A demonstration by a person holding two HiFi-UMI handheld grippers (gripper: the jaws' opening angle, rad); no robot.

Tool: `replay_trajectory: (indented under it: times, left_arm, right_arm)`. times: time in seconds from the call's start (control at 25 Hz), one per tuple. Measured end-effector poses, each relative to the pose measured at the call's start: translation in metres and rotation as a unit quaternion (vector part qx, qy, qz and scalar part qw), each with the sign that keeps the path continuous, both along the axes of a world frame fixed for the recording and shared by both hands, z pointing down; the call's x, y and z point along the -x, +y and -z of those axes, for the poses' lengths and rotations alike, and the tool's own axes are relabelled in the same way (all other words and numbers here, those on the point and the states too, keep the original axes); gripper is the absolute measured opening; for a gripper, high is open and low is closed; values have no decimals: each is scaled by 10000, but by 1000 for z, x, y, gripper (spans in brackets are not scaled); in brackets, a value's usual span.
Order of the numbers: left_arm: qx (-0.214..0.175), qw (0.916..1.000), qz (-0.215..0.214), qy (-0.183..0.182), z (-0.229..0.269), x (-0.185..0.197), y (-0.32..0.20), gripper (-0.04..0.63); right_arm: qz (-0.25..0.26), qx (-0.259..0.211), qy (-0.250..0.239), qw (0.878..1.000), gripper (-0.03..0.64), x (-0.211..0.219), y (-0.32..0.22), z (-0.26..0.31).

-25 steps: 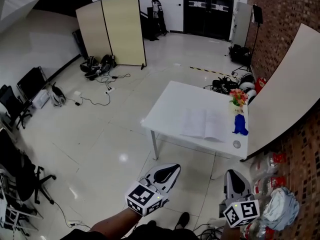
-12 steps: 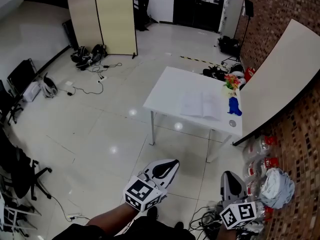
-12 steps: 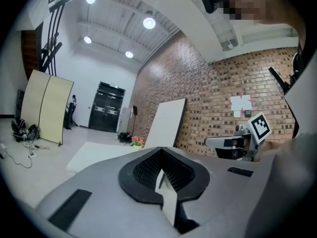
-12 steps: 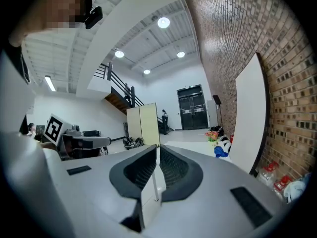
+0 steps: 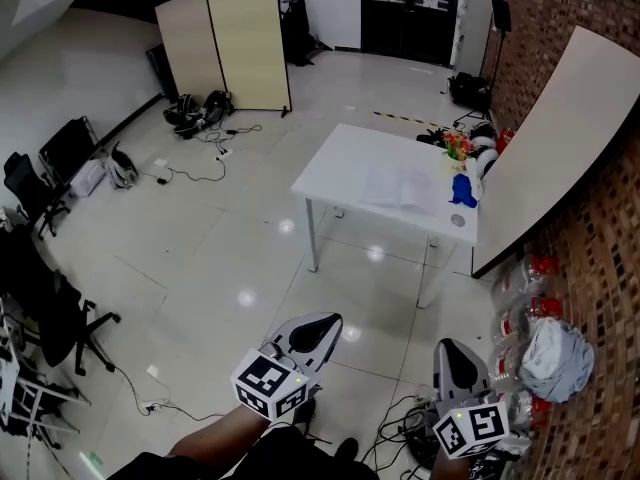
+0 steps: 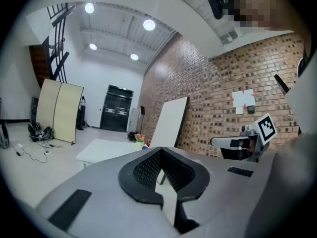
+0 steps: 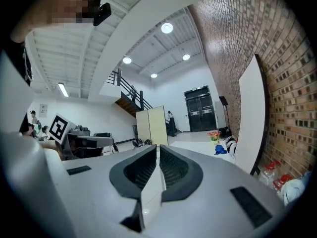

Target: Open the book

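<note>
The tabletop [image 5: 340, 168] sits farther from me than a second ago, with more floor [image 5: 230, 258] between us. The book [image 5: 400, 188] lies on it toward the right edge, seemingly open flat, though it's small from here. My left hand-held gripper [image 5: 318, 330] and right hand-held gripper [image 5: 452, 353] hang over the floor, well apart from the tabletop, both with jaws pressed together on nothing.

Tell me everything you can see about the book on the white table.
The book lies open and flat, pale pages up with a faint centre fold, on the white table, near a blue object. Only the tabletop touches it. Its print is too small to read.
</note>
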State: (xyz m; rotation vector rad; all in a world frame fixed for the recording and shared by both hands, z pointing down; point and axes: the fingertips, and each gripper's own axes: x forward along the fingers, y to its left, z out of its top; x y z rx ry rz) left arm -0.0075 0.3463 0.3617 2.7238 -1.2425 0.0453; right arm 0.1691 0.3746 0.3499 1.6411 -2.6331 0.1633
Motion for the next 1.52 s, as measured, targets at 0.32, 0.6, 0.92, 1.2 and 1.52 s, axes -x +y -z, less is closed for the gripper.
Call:
replay_trajectory:
  times: [0.32, 0.6, 0.92, 1.2, 1.52]
  left_arm:
    - [-146, 9999, -33, -12, 19, 22, 58, -5]
    - [-234, 9992, -332, 17, 16, 84, 87, -5]
    - [-128, 9982, -582, 109, 15, 103, 115, -5]
    - [-239, 9982, -524, 143, 28, 92, 140, -5]
    - [-241, 9978, -594, 190, 33, 75, 157, -5]
  right_arm:
    - [-73, -110, -80, 9999, 6, 19, 43, 12]
    - [-363, -93, -35, 9993, 6, 88, 79, 13]
    - [-575, 22, -119, 9983, 5, 111, 110, 12]
    - [-565, -183, 8, 9982, 5, 95, 130, 31]
    - [-523, -205, 29, 9984, 3, 86, 148, 32]
